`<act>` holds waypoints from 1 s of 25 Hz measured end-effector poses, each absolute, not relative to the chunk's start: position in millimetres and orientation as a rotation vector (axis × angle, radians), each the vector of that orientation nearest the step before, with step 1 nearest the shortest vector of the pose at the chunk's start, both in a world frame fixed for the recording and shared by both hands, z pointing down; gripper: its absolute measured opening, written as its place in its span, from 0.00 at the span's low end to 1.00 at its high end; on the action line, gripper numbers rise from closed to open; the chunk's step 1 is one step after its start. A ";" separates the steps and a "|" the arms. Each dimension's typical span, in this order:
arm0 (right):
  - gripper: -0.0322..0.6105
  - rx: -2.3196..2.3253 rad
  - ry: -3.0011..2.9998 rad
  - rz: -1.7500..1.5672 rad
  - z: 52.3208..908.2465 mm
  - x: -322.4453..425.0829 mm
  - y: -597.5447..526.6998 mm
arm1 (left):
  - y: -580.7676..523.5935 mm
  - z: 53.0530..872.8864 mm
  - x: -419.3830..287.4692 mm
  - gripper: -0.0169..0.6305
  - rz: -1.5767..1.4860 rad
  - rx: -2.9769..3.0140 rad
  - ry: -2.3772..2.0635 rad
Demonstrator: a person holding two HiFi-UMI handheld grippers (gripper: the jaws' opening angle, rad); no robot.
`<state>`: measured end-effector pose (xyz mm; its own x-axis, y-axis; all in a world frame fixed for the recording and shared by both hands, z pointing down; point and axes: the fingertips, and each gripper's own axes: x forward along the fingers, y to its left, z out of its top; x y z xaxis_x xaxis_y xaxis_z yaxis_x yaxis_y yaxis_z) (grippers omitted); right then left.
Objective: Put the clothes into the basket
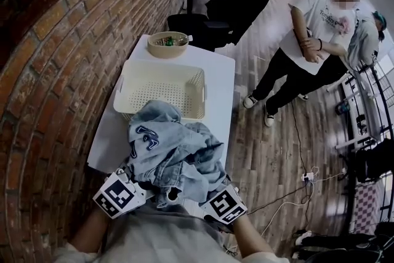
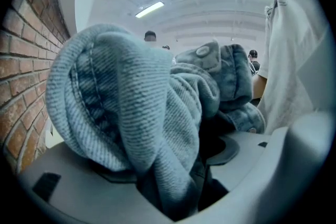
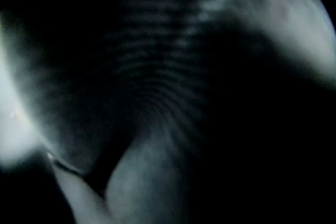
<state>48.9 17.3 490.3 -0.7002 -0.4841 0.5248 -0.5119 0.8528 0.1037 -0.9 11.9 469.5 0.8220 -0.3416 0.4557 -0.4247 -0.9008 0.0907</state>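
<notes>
A crumpled bundle of light-blue denim clothes (image 1: 175, 154) hangs above the near end of the white table (image 1: 221, 80), carried between both grippers. My left gripper (image 1: 136, 185) is under the bundle's left side. In the left gripper view a thick denim fold (image 2: 157, 128) is pinched between its jaws. My right gripper (image 1: 208, 194) is under the bundle's right side. The right gripper view is dark, with ribbed cloth (image 3: 157, 92) lying over the lens and jaws. The cream perforated basket (image 1: 196, 86) stands just beyond the bundle and holds nothing that I can see.
A round tan bowl (image 1: 167, 44) with small items sits at the table's far end. A brick wall (image 1: 55, 71) runs along the left. A black office chair (image 1: 228, 6) stands past the table. A person (image 1: 308, 40) stands on the wood floor at right, with cables (image 1: 295, 191) nearby.
</notes>
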 end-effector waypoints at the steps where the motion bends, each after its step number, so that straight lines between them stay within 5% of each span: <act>1: 0.50 0.723 -2.473 0.056 487.4 48.2 15.3 | 10.2 466.7 -1.5 0.57 0.648 2.821 -0.605; 25: 0.50 0.786 -2.460 -0.199 399.4 36.9 -81.5 | -81.2 378.3 -12.7 0.57 0.577 3.002 -0.741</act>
<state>36.9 -81.5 399.4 -0.6816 -0.5736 0.4543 -0.4934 0.8188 0.2936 -12.7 -81.2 378.3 0.8219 -0.4502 0.3491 -0.4487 -0.8891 -0.0902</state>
